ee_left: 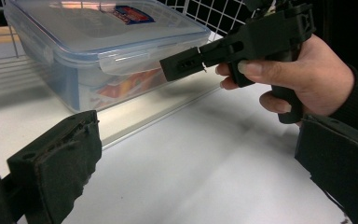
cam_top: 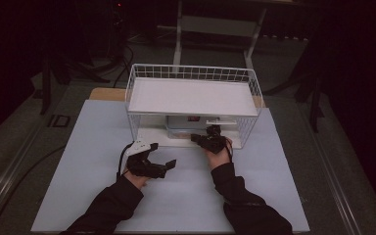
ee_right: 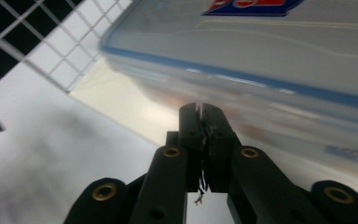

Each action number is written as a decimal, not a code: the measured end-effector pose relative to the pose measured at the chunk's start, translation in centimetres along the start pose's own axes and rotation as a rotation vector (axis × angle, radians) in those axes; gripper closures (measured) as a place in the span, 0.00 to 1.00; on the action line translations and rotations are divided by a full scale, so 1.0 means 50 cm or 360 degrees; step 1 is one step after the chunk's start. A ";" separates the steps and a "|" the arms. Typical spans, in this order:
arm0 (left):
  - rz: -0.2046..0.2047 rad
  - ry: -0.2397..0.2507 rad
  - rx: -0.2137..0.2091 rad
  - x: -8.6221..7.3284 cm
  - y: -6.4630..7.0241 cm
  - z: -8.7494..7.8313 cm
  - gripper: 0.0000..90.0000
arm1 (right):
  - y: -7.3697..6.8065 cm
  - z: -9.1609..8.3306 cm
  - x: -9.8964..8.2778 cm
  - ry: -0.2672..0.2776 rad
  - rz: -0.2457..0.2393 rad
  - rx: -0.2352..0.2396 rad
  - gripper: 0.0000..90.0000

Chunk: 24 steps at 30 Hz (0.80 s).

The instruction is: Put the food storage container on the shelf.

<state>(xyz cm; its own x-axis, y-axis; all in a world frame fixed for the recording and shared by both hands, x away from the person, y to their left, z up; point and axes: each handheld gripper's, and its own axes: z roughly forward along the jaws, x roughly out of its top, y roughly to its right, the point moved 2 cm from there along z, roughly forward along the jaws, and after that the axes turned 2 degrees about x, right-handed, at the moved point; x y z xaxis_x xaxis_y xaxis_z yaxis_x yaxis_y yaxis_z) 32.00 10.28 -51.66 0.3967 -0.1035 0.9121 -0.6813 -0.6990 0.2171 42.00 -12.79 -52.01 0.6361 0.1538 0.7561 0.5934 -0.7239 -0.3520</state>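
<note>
Dim room around your pale work table (cam_top: 93,161).
Beyond your grippers: grey carpeted floor (cam_top: 19,142), white metal frame (cam_top: 215,24), dark cables (cam_top: 120,61).

container lid (ee_left: 107,28) label, text unreadable

High view looks down; both gripper views sit close, sharing the container (ee_left: 107,46).

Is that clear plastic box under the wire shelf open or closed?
Closed: the clear plastic box's blue-rimmed lid lies flat on top, its side latch folded down.
</note>
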 end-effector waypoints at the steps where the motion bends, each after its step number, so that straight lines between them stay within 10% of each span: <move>1: -0.0003 0.0002 0.0000 0.001 0.000 -0.002 0.01 | -0.004 -0.002 -0.002 0.0000 -0.0020 0.0009 0.92; 14: -0.0007 -0.0027 -0.0073 0.005 0.015 -0.035 0.01 | -0.050 -0.064 -0.044 0.0078 -0.0157 0.0223 0.18; 24: 0.0040 -0.0021 -0.0094 -0.001 0.029 -0.066 0.01 | -0.058 -0.130 -0.073 0.0133 -0.0270 0.0202 0.17</move>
<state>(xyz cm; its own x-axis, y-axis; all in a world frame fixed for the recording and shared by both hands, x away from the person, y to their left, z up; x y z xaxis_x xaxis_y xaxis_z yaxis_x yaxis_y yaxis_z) 28.96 11.64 -50.23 0.3868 -0.1304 0.9129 -0.7261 -0.6533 0.2144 34.77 -15.63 -50.17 0.4818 0.2063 0.8516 0.7490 -0.6013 -0.2781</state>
